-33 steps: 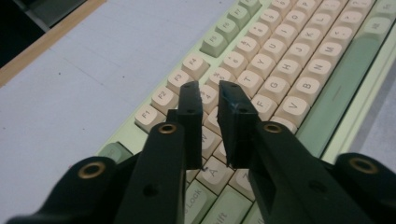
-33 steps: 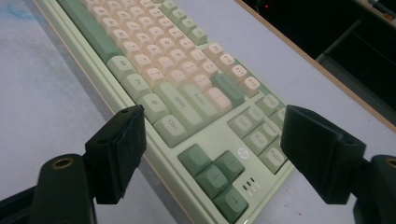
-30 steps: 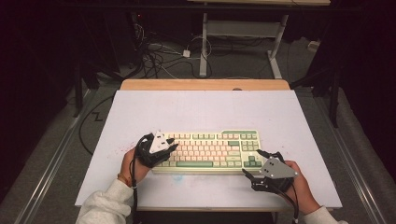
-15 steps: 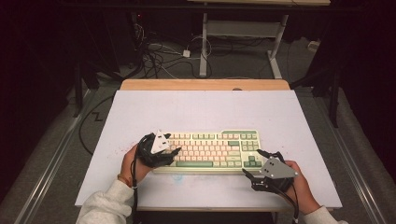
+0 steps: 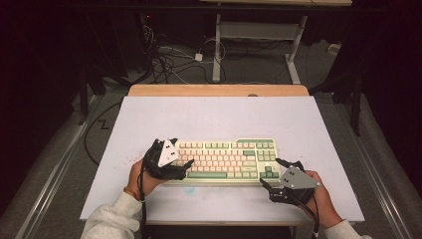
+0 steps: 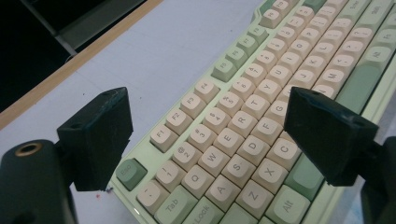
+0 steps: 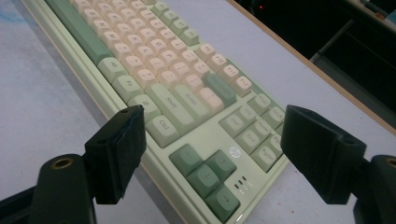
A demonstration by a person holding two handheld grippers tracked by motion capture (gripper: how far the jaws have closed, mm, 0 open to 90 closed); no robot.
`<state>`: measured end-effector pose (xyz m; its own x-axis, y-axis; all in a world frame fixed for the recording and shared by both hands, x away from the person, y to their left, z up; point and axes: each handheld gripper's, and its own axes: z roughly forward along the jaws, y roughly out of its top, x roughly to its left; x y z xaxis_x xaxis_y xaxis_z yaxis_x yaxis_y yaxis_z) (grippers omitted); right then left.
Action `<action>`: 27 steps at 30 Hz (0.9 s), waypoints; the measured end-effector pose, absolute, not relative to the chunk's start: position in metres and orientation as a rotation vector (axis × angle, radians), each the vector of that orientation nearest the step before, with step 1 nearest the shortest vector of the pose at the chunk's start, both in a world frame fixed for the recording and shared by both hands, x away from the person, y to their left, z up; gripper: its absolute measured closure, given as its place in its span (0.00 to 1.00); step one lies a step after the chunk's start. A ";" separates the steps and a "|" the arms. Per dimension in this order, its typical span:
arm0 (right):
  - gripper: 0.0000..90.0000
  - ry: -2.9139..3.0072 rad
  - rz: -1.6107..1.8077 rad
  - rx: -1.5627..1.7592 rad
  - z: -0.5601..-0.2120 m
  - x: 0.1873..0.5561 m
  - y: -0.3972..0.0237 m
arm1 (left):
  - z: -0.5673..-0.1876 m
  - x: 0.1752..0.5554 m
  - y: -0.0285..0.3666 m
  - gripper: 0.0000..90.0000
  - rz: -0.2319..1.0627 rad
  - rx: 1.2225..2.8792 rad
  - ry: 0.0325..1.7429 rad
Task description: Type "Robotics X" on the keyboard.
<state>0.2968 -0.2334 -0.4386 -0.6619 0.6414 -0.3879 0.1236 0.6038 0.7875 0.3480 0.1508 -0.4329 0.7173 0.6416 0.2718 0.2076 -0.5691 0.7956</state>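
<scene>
Keyboard (image 6: pixel 261 116) ends cropped, seemingly

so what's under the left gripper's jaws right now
The keyboard: its left-end letter keys lie under the open left gripper, whose jaws have just been opening. Both pads cover some keys.

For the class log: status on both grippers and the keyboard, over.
Left gripper open, jaws just opened, over keyboard's left end. Right gripper open at its right end. Nothing in the way.
</scene>
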 end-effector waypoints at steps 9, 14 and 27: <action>0.34 2.147 1.048 0.645 -0.435 0.298 -0.237 | -0.430 0.339 0.155 0.17 0.732 2.131 0.618; 0.43 2.146 1.070 0.648 -0.433 0.298 -0.238 | -0.429 0.335 0.156 0.17 0.738 2.129 0.605; 0.63 2.151 1.091 0.648 -0.429 0.299 -0.244 | -0.430 0.325 0.160 0.17 0.745 2.137 0.590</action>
